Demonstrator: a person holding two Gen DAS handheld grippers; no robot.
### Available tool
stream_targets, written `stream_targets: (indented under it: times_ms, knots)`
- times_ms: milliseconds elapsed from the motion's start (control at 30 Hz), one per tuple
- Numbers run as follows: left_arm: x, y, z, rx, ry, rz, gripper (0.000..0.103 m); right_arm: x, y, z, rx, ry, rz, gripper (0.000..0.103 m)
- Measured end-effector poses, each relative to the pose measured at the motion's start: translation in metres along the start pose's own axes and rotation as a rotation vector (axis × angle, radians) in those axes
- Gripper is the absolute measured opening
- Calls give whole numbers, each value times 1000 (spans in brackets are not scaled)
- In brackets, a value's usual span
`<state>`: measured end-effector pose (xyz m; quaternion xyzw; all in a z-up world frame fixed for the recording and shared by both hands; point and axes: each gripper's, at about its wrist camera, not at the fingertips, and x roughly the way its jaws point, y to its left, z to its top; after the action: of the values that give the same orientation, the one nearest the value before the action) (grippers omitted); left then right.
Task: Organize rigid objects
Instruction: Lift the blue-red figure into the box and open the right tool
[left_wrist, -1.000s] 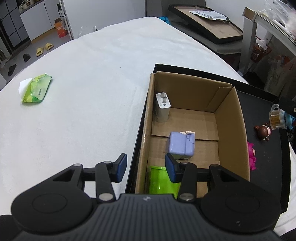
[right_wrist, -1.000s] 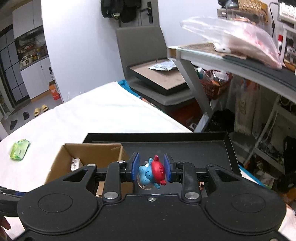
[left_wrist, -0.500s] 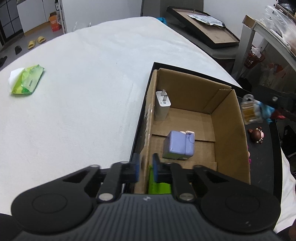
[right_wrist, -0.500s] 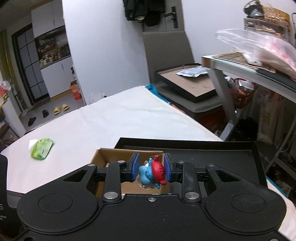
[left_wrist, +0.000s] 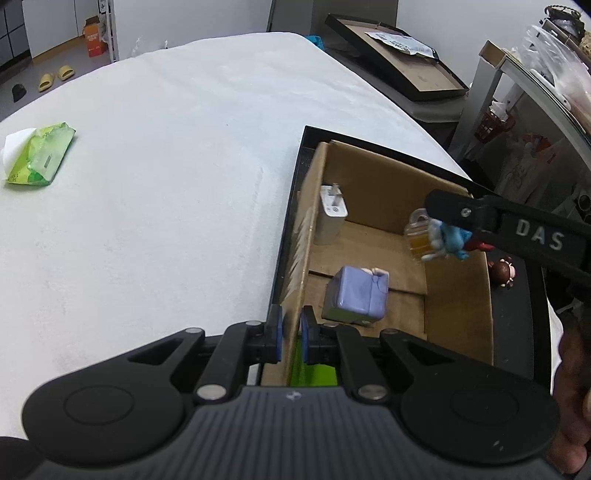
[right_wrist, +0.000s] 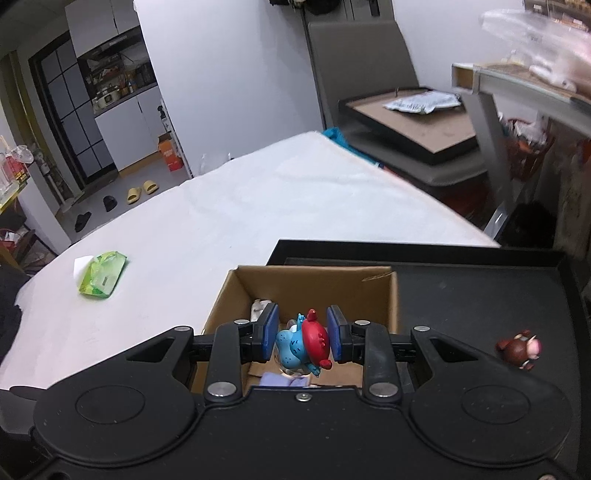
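A cardboard box (left_wrist: 458, 288) stands in a black tray (right_wrist: 480, 291) on the white table. Inside lie a white charger (left_wrist: 332, 214), a purple block (left_wrist: 356, 293) and a green item (left_wrist: 314, 373). My left gripper (left_wrist: 290, 334) is shut on the box's left wall near its front corner. My right gripper (right_wrist: 302, 334) is shut on a blue and red figurine (right_wrist: 303, 341) and holds it above the box (right_wrist: 314, 288); the figurine (left_wrist: 443, 238) with a small amber cup also shows in the left wrist view.
A brown figurine (right_wrist: 519, 349) lies on the tray right of the box; it also shows in the left wrist view (left_wrist: 502, 271). A green wipes pack (left_wrist: 38, 155) lies far left on the table. A chair with a framed board (right_wrist: 410, 122) stands behind.
My left gripper closed onto the box's left wall. My right gripper carried the figurine leftward, from over the tray to above the box.
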<state>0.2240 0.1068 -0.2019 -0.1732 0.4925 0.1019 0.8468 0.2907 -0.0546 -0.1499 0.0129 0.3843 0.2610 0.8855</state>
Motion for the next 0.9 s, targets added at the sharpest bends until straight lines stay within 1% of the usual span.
stream_targets:
  times_ms: [200, 333, 433, 500, 633, 900]
  knots:
    - [0, 0, -1, 8, 5, -15, 9, 17, 8, 0, 21, 46, 18, 28]
    - [0, 4, 0, 1, 11, -27, 9, 28, 14, -5, 8, 84, 5, 29]
    - [0, 7, 1, -5, 19, -36, 10, 38, 13, -9, 23, 138, -2, 31]
    - [0, 8, 2, -11, 24, -39, 10, 39, 10, -10, 41, 153, -13, 35]
    - [-2, 9, 1, -21, 31, -39, 10, 34, 3, -7, 65, 138, -35, 40]
    - [-6, 4, -1, -3, 31, -6, 10, 29, -2, -8, 71, 140, -47, 40]
